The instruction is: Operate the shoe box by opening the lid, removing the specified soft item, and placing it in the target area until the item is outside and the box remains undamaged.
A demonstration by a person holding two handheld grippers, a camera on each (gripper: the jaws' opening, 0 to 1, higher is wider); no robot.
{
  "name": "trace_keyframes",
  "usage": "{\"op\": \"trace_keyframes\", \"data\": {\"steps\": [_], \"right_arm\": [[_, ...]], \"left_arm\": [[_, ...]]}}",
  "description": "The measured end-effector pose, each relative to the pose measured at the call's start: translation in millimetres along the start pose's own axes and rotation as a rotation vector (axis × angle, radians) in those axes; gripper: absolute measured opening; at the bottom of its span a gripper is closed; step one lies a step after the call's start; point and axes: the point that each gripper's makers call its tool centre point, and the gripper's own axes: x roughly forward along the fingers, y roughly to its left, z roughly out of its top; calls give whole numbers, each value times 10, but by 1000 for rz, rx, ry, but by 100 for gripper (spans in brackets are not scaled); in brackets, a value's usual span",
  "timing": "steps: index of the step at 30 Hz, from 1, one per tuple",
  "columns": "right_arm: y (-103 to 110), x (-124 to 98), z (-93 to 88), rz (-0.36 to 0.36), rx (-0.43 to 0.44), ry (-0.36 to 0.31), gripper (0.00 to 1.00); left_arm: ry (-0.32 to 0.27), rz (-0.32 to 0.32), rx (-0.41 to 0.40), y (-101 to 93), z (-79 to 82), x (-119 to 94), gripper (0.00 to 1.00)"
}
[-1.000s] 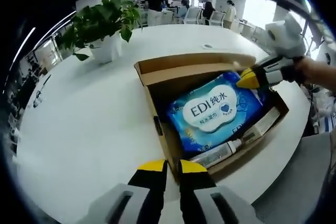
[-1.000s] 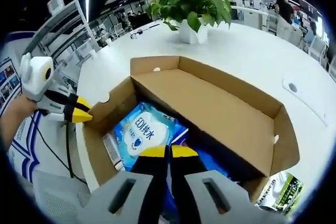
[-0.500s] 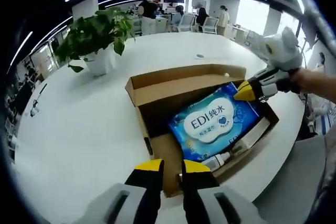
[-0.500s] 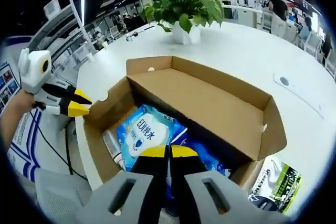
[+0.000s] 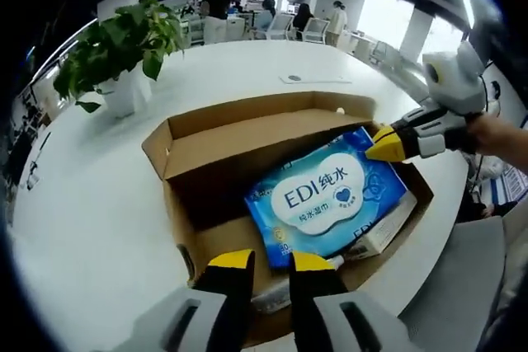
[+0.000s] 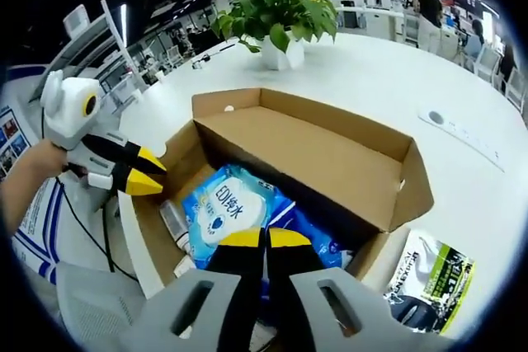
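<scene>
The brown cardboard shoe box (image 5: pixel 247 142) lies open on the white table, its lid standing up along the far side. Inside lies a blue soft pack of wet wipes (image 5: pixel 326 195) with a white label. My left gripper (image 5: pixel 271 263) hovers over the box's near wall, jaws close together with nothing between them. My right gripper (image 5: pixel 375 147) hangs at the box's right edge, just over a corner of the pack. In the right gripper view the box (image 6: pixel 313 154) and pack (image 6: pixel 223 208) lie below my shut right gripper (image 6: pixel 264 238), and my left gripper (image 6: pixel 157 177) is at the box's left wall.
A tube (image 6: pixel 172 218) and a white carton (image 5: pixel 384 232) lie beside the pack inside the box. A green and black packet (image 6: pixel 429 282) lies on the table by the box's corner. A potted plant (image 5: pixel 124 55) stands behind. People and chairs are far off.
The left gripper has come closer over the box, and its jaws have parted a little. The right gripper has held its place over the pack's corner.
</scene>
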Motion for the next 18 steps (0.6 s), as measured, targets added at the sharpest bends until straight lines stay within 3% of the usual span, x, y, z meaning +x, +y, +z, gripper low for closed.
{"op": "trace_keyframes", "data": {"steps": [18], "right_arm": [[-170, -153, -125, -23, 28, 1, 0]], "left_arm": [[97, -156, -50, -205, -39, 381, 16]]}}
